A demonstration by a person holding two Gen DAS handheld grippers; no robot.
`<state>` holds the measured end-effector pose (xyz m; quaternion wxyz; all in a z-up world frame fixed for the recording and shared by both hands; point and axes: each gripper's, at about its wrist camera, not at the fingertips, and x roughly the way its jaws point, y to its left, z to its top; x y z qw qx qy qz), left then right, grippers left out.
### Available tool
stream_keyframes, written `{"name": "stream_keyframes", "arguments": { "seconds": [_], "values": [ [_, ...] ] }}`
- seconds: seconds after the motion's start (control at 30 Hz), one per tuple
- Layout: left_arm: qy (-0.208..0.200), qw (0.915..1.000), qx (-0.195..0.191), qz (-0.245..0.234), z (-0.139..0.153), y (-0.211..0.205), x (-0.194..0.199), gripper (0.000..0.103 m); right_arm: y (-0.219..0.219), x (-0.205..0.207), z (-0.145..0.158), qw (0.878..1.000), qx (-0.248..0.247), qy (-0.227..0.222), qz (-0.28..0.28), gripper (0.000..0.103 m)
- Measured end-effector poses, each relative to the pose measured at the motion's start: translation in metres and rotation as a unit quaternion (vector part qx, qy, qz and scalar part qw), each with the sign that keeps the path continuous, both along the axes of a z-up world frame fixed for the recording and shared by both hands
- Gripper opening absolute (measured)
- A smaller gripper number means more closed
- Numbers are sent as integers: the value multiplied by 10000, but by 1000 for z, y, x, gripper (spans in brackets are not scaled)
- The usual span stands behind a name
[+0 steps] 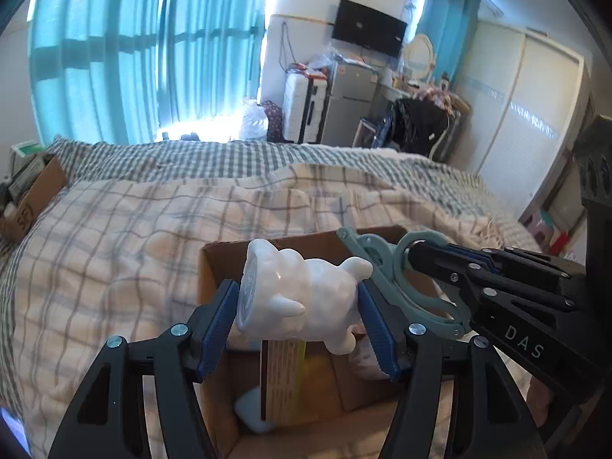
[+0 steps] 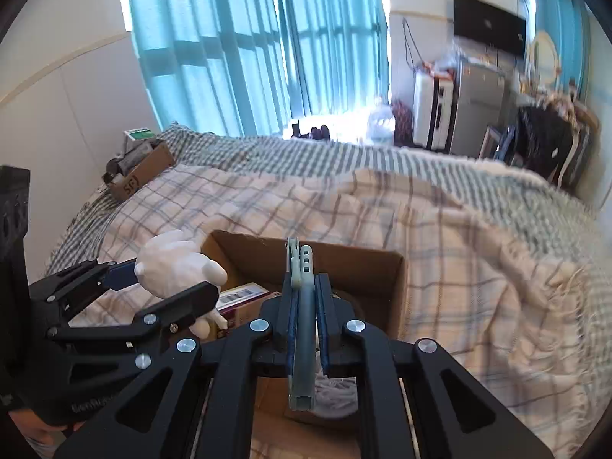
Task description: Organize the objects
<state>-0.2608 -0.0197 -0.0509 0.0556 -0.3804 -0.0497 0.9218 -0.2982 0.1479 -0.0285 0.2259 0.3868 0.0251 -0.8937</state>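
- My left gripper (image 1: 302, 325) clamps the white figurine (image 1: 302, 298), lying sideways directly above the open cardboard box (image 1: 214, 267).
- My right gripper (image 2: 306, 329) pinches the grey-green scissors (image 2: 302, 306) edge-on, over the same box.

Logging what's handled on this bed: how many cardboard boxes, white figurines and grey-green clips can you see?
Cardboard boxes: 2, the open box under the grippers and another box at the far corner.
White figurines: 1.
Grey-green clips: 1.
Total: 4.

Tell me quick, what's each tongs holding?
Left tongs: shut on the glossy white ceramic animal figurine.
Right tongs: shut on the grey-green plastic clip.
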Motion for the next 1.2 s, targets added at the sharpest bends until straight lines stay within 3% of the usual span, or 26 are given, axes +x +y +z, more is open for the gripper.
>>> {"name": "stream_keyframes", "arguments": {
  "seconds": [0.27,0.47,0.6,0.8,1.0,1.07,1.2],
  "values": [
    [-246,9997,-29,-70,-24,4,-22,65,6,-19,-34,9986,-335,-402,96,9],
    [-273,9995,-145,13,-22,8,-18,69,15,-14,-26,9984,-429,-358,-86,11],
    [-124,9991,-385,118,-7,8,-3,83,29,1,-2,9985,-407,-153,-346,26],
    [105,9991,-294,274,28,-3,28,90,42,38,48,9979,-274,303,-508,30],
    [568,9974,-263,344,81,-8,76,98,45,97,101,9950,-84,843,-532,42],
    [711,9960,-346,416,94,-7,93,98,45,117,113,9932,-42,996,-605,51],
    [1003,9931,-386,465,116,-12,130,99,45,159,130,9903,2,1254,-593,53]
  ]
}}
